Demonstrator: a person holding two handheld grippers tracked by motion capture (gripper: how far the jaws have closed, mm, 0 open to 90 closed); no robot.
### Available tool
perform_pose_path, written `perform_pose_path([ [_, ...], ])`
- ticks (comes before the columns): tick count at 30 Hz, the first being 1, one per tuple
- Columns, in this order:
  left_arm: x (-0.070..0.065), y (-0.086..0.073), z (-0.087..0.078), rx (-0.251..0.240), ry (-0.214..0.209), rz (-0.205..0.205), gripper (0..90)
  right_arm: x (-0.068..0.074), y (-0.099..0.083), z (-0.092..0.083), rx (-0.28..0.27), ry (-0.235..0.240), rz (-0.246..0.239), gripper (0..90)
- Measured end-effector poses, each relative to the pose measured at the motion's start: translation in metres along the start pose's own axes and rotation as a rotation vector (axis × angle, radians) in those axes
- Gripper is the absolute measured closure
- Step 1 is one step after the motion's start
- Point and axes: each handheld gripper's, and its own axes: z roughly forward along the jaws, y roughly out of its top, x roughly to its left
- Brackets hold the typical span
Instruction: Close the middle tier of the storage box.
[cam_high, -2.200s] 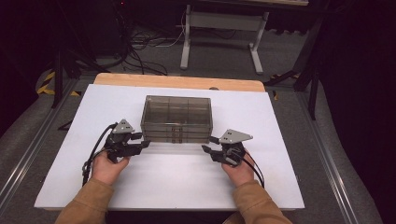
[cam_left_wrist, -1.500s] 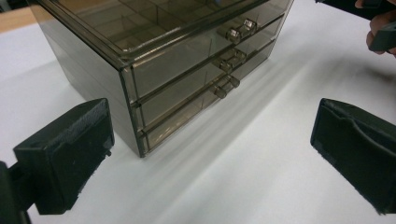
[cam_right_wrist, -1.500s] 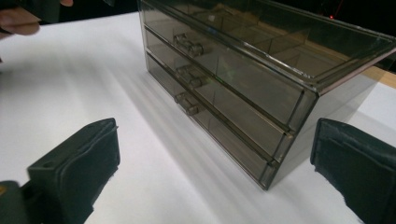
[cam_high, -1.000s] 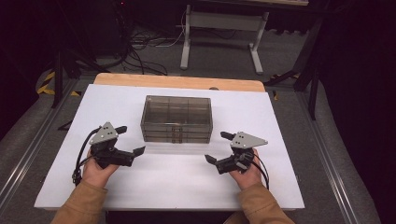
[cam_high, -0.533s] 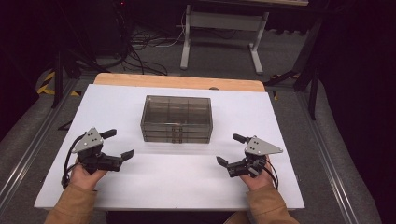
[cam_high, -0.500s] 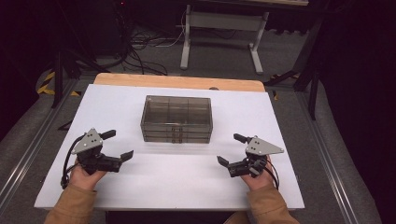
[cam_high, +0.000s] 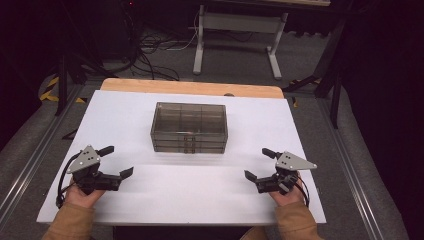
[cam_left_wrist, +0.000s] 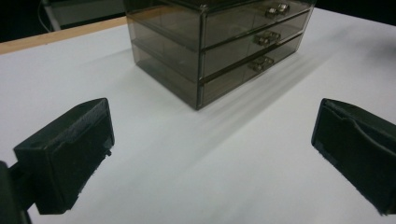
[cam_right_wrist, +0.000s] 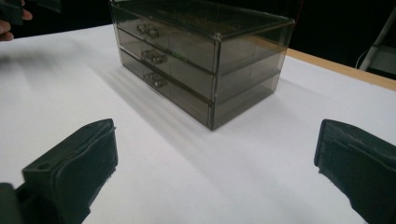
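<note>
Smoky drawer box (cam_high: 189, 127) btwn both open grippers

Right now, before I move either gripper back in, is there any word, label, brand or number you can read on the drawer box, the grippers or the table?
No readable text anywhere.
Smoked clear drawer box: no label or brand; its three drawer fronts carry only small knobs.
Left gripper and right gripper: plain black jaws and grey plates, no markings legible.
White table top: blank.
</note>
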Motion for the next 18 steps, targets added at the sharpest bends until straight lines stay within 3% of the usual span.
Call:
perform_pose_path([
  [9, 0.006, -0.022, -0.010, -0.005, 0.020, -0.015, 0.4, -0.007, -0.021, -0.018, 0.048, -0.025, 0.034, 0.0],
  [16, 0.011, -0.032, -0.013, -0.036, 0.021, -0.043, 0.6, -0.010, -0.032, -0.030, 0.025, -0.029, 0.055, 0.0],
  [18, 0.011, -0.033, -0.011, -0.017, 0.025, -0.023, 0.6, -0.010, -0.037, -0.032, 0.051, -0.024, 0.068, 0.0],
])
